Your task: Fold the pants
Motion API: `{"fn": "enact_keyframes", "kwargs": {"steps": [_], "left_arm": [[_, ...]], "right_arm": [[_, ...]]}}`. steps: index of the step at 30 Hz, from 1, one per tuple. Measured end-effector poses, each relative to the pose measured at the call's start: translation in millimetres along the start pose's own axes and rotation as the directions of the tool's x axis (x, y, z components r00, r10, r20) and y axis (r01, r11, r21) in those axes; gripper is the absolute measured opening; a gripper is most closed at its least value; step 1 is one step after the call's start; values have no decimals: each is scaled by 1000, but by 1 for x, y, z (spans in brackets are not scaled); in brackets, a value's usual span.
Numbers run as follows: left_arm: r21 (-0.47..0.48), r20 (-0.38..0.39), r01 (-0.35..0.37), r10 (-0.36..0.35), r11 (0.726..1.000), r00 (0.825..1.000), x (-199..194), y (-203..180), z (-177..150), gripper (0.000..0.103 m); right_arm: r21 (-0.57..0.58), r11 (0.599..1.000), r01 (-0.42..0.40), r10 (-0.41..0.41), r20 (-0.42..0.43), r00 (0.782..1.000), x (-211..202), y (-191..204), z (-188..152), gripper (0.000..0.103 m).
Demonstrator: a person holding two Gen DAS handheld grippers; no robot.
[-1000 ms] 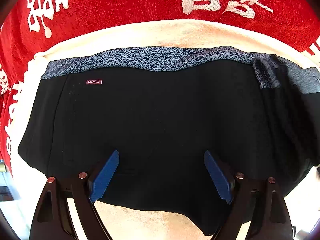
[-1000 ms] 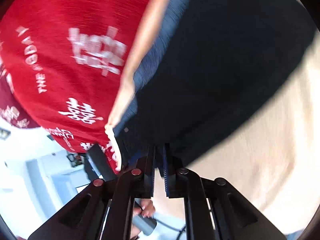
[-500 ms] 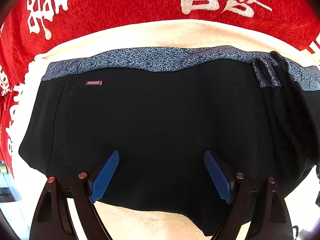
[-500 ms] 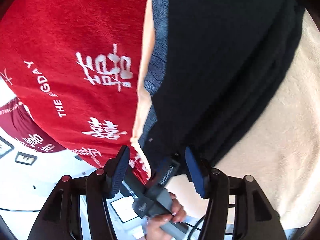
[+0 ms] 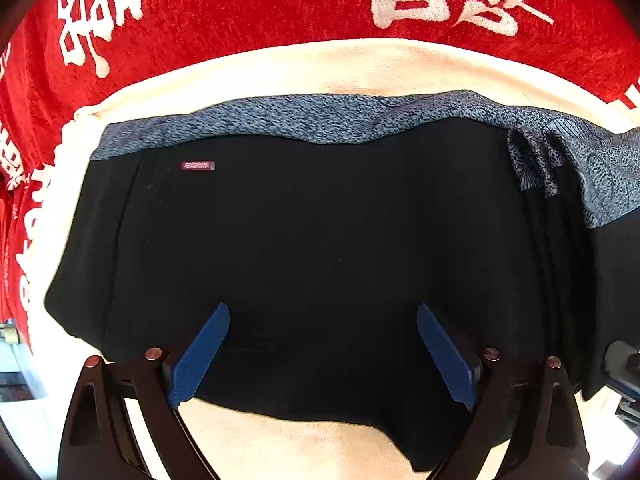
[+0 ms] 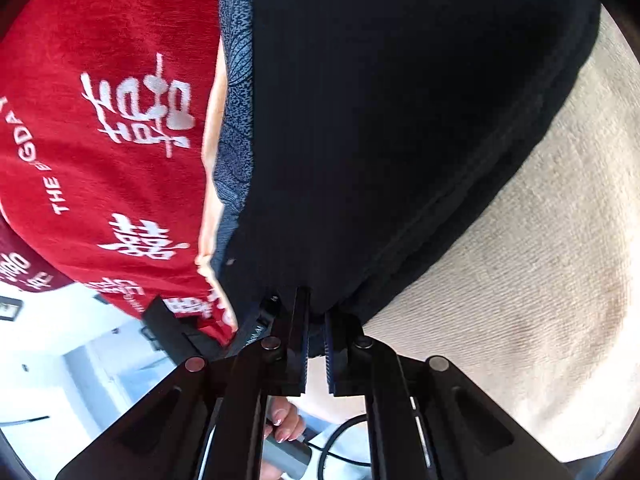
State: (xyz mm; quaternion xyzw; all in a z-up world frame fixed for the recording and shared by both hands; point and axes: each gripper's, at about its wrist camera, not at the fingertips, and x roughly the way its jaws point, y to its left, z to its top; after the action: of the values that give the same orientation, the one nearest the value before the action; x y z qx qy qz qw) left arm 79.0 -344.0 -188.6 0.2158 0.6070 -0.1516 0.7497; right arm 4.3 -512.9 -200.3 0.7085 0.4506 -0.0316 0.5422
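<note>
Black pants (image 5: 320,220) with a speckled blue-grey waistband (image 5: 300,118) lie flat on a cream towel (image 5: 320,68). A small maroon label (image 5: 197,166) sits near the waistband's left end. At the right, a part of the pants (image 5: 560,200) is doubled over in pleats. My left gripper (image 5: 322,310) points down over the lower middle of the pants, its jaws wide and opening, nothing pinched. In the right wrist view my right gripper (image 6: 316,312) is closing, with the black edge of the pants (image 6: 400,140) caught between its blue pads.
A red cloth with white characters (image 5: 240,8) covers the table under the towel and hangs off its edge (image 6: 100,160). The towel's bare part (image 6: 520,280) spreads to the right. A hand (image 6: 286,426) grips a grey handle below my right gripper.
My right gripper was shut, spread its jaws half a second ago, and has now come together on the pants' edge. The left jaws have widened slightly; the left hand stayed put.
</note>
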Motion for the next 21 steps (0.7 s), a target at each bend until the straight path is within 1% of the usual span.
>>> {"fn": "enact_keyframes", "kwargs": {"steps": [1,2,3,4,5,6,7,8,9,11,12,13,14,15,16,17,18,20,21], "left_arm": [[6,7,2,-3,1000,1000,-5,1,2,96],[12,18,8,-8,1000,1000,-11,1,3,96],[20,31,16,-17,1000,999,-18,1,5,96],[30,44,30,-31,999,999,-27,-1,7,96],[37,55,41,-43,998,998,-33,-3,9,96],[46,66,53,-55,998,996,-40,-6,12,96],[57,77,71,-75,996,994,-48,-12,16,96],[70,84,92,-97,993,992,-54,-21,19,96],[80,89,112,-119,990,989,-59,-30,23,96],[102,96,154,-164,983,982,-65,-49,29,96],[115,98,179,-191,977,977,-67,-58,32,96],[132,97,204,-218,970,971,-68,-72,34,96],[145,93,223,-238,964,967,-67,-86,36,96],[149,89,235,-250,960,964,-66,-96,37,96],[150,78,259,-273,954,959,-63,-112,41,96],[152,66,280,-292,948,954,-58,-124,42,96],[156,57,281,-293,947,954,-53,-134,47,96],[171,23,250,-258,953,966,-41,-154,43,96],[173,2,248,-252,953,968,-34,-156,40,96]], "right_arm": [[-26,1000,9,-10,-24,1000,-3,5,0,26],[-73,996,41,-44,-39,998,-8,14,-1,46],[-158,985,72,-77,-24,997,-21,27,-3,54],[-227,970,89,-89,9,996,-37,35,-3,58],[-288,951,117,-104,59,993,-54,43,-2,58],[-328,930,168,-130,135,982,-76,48,3,58],[-337,918,209,-149,194,970,-93,48,9,59],[-326,912,250,-169,257,951,-111,46,19,59],[-303,912,278,-185,300,936,-127,39,33,59],[-291,904,313,-211,333,919,-141,28,55,59],[-288,897,335,-239,322,916,-140,22,67,59],[-290,901,322,-240,285,928,-135,18,75,59],[-300,907,294,-229,233,945,-127,11,82,60],[-313,902,297,-233,226,946,-124,7,86,60],[-325,902,285,-226,208,952,-121,3,90,60],[-321,908,270,-214,198,957,-121,-1,92,58],[-308,919,248,-197,186,963,-122,-6,94,58],[-297,925,236,-192,170,967,-126,-6,93,49],[-303,924,233,-192,159,968,-129,-3,91,47]]}}
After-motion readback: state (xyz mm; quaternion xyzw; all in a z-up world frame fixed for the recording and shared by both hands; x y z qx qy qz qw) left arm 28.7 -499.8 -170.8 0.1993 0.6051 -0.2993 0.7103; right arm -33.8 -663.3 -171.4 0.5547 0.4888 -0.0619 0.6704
